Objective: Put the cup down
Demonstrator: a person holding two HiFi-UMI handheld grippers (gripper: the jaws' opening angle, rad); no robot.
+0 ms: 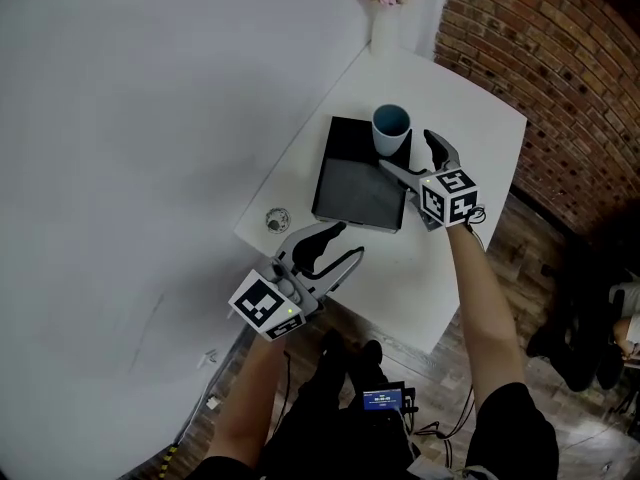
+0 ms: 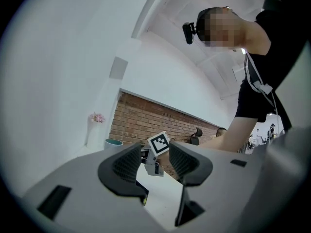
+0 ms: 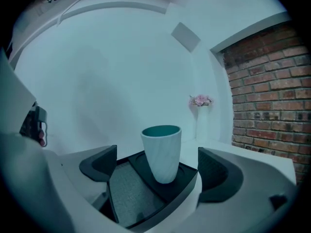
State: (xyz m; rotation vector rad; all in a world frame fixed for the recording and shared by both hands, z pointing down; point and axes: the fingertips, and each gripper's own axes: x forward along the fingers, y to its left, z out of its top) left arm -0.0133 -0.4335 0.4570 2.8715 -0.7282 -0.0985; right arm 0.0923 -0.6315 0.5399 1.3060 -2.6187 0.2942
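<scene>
A pale blue cup (image 1: 391, 128) with a teal inside stands upright in the round recess at the far end of a black tray (image 1: 355, 196) on the white table (image 1: 470, 103). My right gripper (image 1: 408, 153) is open just behind the cup. In the right gripper view its jaws flank the cup (image 3: 163, 152) without touching it, and the right gripper (image 3: 158, 171) hovers low over the tray (image 3: 129, 195). My left gripper (image 1: 343, 243) hangs over the table's near corner. Its jaws stand partly apart, the left gripper (image 2: 149, 161) has nothing between them, and the cup (image 2: 114, 143) shows far off.
A white vase of pink flowers (image 1: 385, 8) stands at the table's far corner against the white wall. A small round object (image 1: 277, 219) lies near the table's left edge. A brick wall (image 1: 560, 68) runs along the right. The table's front edge is close to my left gripper.
</scene>
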